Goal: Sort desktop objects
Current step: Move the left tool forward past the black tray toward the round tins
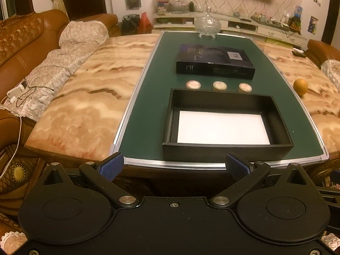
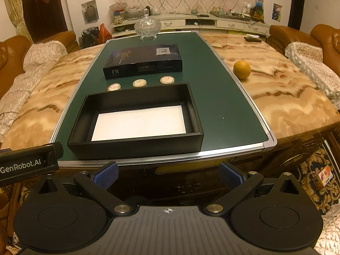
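Observation:
An open black box [image 1: 227, 152] with a white liner lies on the green board [image 1: 148, 110] near its front edge; it also shows in the right wrist view [image 2: 136, 148]. Behind it stand three small round tins [image 1: 220, 85] in a row, also in the right wrist view [image 2: 139, 83]. Further back lies the dark box lid [image 1: 214, 62], seen in the right wrist view too [image 2: 144, 61]. My left gripper [image 1: 174, 166] is open and empty, before the table's front edge. My right gripper [image 2: 169, 174] is open and empty, likewise short of the table.
An orange [image 2: 242, 69] sits on the marble table [image 2: 286, 97] right of the board. A glass lidded bowl [image 1: 207, 24] stands at the board's far end. Brown sofas with lace covers [image 1: 63, 63] flank the table. The left gripper's body [image 2: 25, 163] shows at left.

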`<state>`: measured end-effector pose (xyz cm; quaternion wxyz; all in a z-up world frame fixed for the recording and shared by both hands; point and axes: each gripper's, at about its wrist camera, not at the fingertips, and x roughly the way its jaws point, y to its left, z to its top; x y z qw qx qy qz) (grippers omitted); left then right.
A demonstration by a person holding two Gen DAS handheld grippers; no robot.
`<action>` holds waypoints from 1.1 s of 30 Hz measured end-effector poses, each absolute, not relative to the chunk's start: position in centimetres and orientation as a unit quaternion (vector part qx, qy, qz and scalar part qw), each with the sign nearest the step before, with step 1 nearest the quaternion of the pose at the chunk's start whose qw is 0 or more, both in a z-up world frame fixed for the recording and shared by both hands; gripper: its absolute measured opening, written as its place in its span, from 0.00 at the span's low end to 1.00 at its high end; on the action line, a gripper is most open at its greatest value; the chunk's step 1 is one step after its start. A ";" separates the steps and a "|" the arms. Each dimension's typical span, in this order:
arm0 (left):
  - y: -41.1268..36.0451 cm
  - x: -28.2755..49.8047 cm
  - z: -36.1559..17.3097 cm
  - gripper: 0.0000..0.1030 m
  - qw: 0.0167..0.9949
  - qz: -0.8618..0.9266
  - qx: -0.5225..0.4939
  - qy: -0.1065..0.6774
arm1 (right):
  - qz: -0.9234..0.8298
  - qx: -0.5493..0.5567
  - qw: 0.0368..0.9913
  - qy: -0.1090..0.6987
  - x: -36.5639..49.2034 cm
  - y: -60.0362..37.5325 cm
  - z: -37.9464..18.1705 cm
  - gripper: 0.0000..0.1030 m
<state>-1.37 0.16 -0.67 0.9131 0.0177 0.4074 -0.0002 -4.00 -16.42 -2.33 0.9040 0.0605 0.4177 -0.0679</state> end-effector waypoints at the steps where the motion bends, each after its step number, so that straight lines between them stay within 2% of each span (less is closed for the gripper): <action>1: 0.1 -1.4 -0.7 1.00 0.913 0.000 0.018 0.407 | -0.069 0.059 0.904 0.418 -4.0 -16.4 -2.4 1.00; 33: 0.7 1.3 -0.5 1.00 0.908 -0.001 0.013 0.418 | -0.054 0.070 0.896 0.435 -0.5 -16.9 -3.3 1.00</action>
